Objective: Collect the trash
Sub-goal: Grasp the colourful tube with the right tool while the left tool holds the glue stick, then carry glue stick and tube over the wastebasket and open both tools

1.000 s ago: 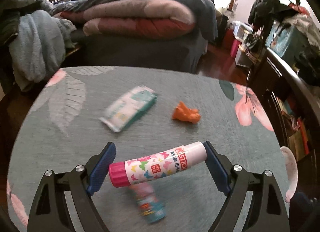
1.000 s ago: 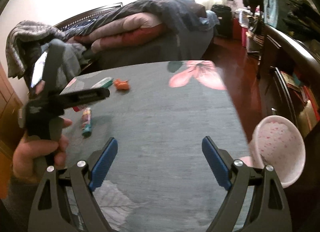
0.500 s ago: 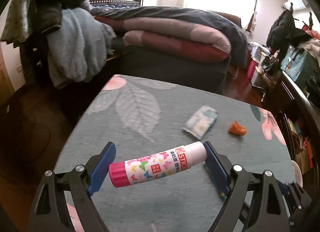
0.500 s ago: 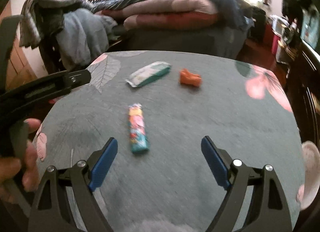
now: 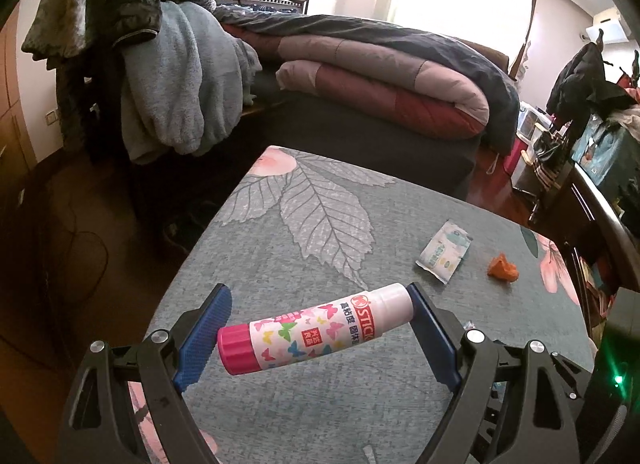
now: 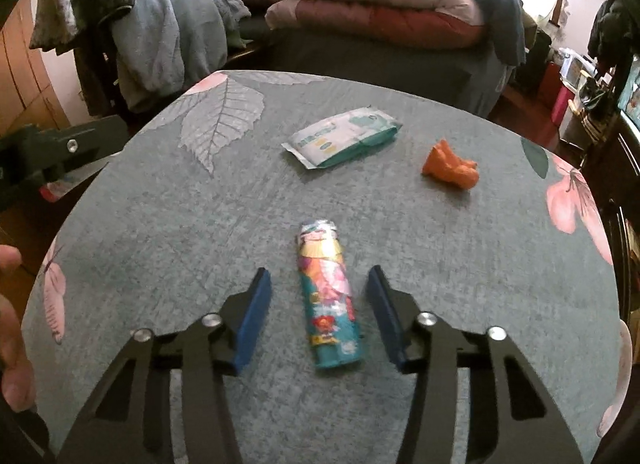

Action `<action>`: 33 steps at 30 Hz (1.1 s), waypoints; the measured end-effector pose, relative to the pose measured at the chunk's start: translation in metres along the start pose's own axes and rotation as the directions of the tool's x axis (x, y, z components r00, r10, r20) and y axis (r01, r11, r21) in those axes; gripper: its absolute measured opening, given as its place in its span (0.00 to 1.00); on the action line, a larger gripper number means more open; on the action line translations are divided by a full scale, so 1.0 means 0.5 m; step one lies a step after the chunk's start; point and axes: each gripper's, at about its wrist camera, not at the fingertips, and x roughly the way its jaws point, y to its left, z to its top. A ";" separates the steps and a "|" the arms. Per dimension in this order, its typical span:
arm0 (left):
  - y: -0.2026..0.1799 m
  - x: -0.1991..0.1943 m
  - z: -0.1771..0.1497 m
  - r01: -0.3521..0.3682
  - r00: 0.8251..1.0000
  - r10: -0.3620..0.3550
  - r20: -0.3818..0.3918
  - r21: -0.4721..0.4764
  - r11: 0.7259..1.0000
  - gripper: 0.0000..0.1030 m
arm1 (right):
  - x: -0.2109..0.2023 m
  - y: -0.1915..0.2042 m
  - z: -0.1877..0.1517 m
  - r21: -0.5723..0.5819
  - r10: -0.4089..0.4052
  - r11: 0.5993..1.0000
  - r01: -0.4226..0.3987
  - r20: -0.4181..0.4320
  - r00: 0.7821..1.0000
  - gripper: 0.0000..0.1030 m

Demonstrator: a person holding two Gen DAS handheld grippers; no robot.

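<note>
My left gripper (image 5: 316, 328) is shut on a white glue stick (image 5: 316, 330) with a pink cap and butterfly print, held lengthwise above the table's left part. My right gripper (image 6: 318, 298) hangs over a colourful teal snack wrapper (image 6: 328, 300) that lies between its blue pads; the jaws are closing and gaps remain on both sides. Farther back lie a white-and-teal wipes packet (image 6: 340, 136) (image 5: 444, 252) and a crumpled orange scrap (image 6: 452, 166) (image 5: 502, 270).
The table (image 6: 160, 224) wears a grey-green cloth with leaf and pink flower prints. A bed with folded quilts (image 6: 372, 8) stands behind it, and clothes (image 6: 160, 32) hang at the back left. A hand (image 6: 12, 324) and the left gripper's frame (image 6: 56, 152) show at the left edge. Dark furniture (image 5: 600, 204) lines the right.
The right gripper swung left and came down over the snack wrapper, and its jaws narrowed around it. The left gripper carried the glue stick leftward, away from the other trash.
</note>
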 end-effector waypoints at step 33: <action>-0.309 -0.094 -0.041 0.166 0.986 -0.169 -0.005 0.209 0.964 0.85 | -0.290 -0.301 -0.204 0.342 -0.025 0.939 -0.041 0.186 0.982 0.23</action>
